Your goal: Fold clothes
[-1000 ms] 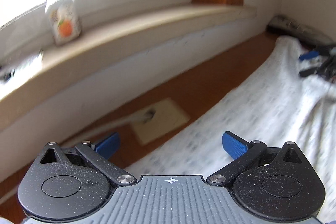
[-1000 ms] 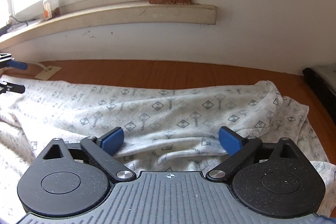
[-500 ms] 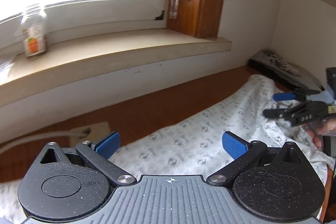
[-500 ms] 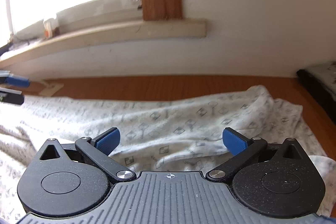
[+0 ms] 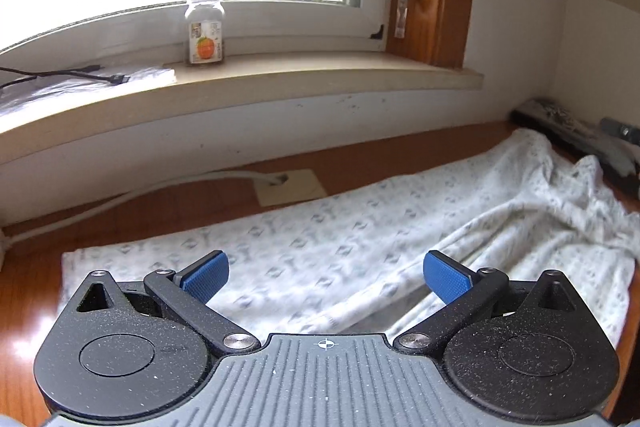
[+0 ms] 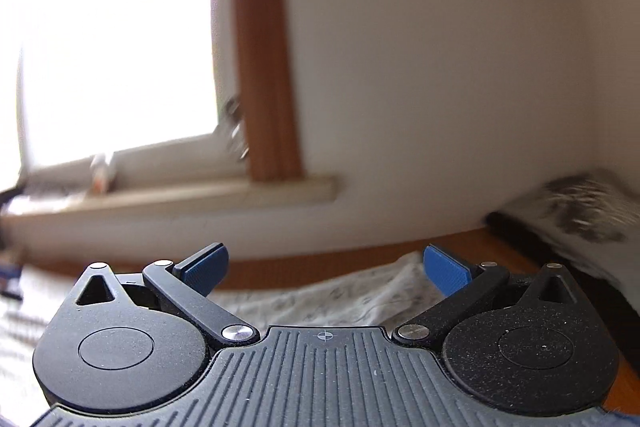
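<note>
Left wrist view showed the left gripper with its jaws spread wide and nothing between them, poised above the near part of the garment. The garment lay flat on the table, its long axis running left to right: a straight left edge near the gripper, a rumpled bunch at the far right beside a dark object. A lengthwise fold or seam ran from just ahead of the right pad out toward the right. Bare table lay left of and beyond the cloth, up to the wall under the sill, where a jar stood; a cable plate sat just past the far edge. The right gripper, also wide open and empty, pointed over the garment's right end in a blurred picture, tilted up toward the wall. Judging by this, the left gripper was nearer the left edge and the right gripper the bunched end.
</note>
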The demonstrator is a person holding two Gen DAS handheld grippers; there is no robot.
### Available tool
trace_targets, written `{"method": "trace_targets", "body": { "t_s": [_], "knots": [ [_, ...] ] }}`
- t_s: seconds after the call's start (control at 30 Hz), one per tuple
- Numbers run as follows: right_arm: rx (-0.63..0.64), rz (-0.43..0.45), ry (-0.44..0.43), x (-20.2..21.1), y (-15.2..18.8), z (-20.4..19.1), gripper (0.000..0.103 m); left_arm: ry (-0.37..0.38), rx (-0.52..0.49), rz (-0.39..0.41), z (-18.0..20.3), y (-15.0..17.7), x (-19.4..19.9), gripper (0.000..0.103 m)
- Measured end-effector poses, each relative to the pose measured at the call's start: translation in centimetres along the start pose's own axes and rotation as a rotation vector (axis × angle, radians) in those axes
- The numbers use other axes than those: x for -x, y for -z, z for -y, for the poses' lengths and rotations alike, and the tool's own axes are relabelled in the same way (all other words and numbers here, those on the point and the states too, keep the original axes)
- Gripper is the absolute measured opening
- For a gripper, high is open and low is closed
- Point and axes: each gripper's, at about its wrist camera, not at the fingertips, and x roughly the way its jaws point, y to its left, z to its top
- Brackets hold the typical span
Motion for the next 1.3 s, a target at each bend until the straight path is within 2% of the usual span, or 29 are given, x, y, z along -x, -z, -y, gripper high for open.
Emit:
{"method": "trace_targets", "body": {
  "t_s": [0.07, 0.17, 0.27, 0.5, 0.67, 0.73, 0.83, 0.9, 0.97, 1.03, 1.1, 1.13, 1.17, 1.23, 1.3],
  "knots": [
    [-0.049, 0.003, 0.005, 0.4, 0.5, -0.3, 0.103, 0.012, 0.052, 0.010, -1.1, 0.6, 0.3, 0.103],
    [-0.085, -0.044, 0.007, 0.3, 1.1, -1.0, 0.103, 0.041, 0.117, 0.020, -2.5, 1.3, 0.7, 0.102],
    [-0.064, -0.091, 0.028, 0.1, 1.6, -2.0, 0.103, 0.026, 0.101, 0.036, -3.0, 1.9, 1.0, 0.102],
    [-0.009, -0.157, 0.035, 1.2, 1.9, -2.7, 0.100, 0.038, 0.136, -0.002, -3.9, 2.4, 0.3, 0.103],
    [0.094, -0.230, 0.070, 3.8, 2.6, -1.3, 0.082, 0.039, 0.121, -0.028, -3.6, 2.4, -0.2, 0.103],
    [0.120, -0.261, 0.088, 5.1, 3.1, 0.0, 0.079, 0.040, 0.124, -0.025, -3.6, 2.5, -0.1, 0.103],
    [0.141, -0.302, 0.081, 6.8, 4.0, 1.6, 0.077, 0.045, 0.128, -0.029, -3.7, 2.5, -0.2, 0.103],
    [0.135, -0.330, 0.067, 7.3, 4.7, 2.1, 0.073, 0.049, 0.131, -0.031, -3.7, 2.5, -0.2, 0.103],
    [0.129, -0.358, 0.057, 7.6, 5.4, 2.4, 0.057, 0.052, 0.135, -0.034, -3.8, 2.5, -0.3, 0.103],
    [0.158, -0.379, 0.075, 7.5, 6.2, 2.2, 0.048, 0.055, 0.138, -0.036, -3.8, 2.5, -0.3, 0.103],
    [0.180, -0.377, 0.080, 7.4, 6.5, 1.9, 0.045, 0.058, 0.141, -0.039, -3.9, 2.5, -0.4, 0.103],
    [0.184, -0.373, 0.076, 7.4, 6.6, 1.8, 0.037, 0.060, 0.142, -0.040, -3.9, 2.5, -0.4, 0.103],
    [0.191, -0.369, 0.067, 7.4, 6.7, 1.6, 0.022, 0.060, 0.143, -0.041, -3.9, 2.5, -0.4, 0.103],
    [0.219, -0.367, 0.045, 7.5, 6.7, 1.0, 0.005, 0.058, 0.143, -0.041, -3.9, 2.5, -0.4, 0.103],
    [0.232, -0.358, 0.032, 7.6, 6.5, 0.7, 0.005, 0.056, 0.143, -0.041, -3.9, 2.5, -0.4, 0.103]
  ]
}}
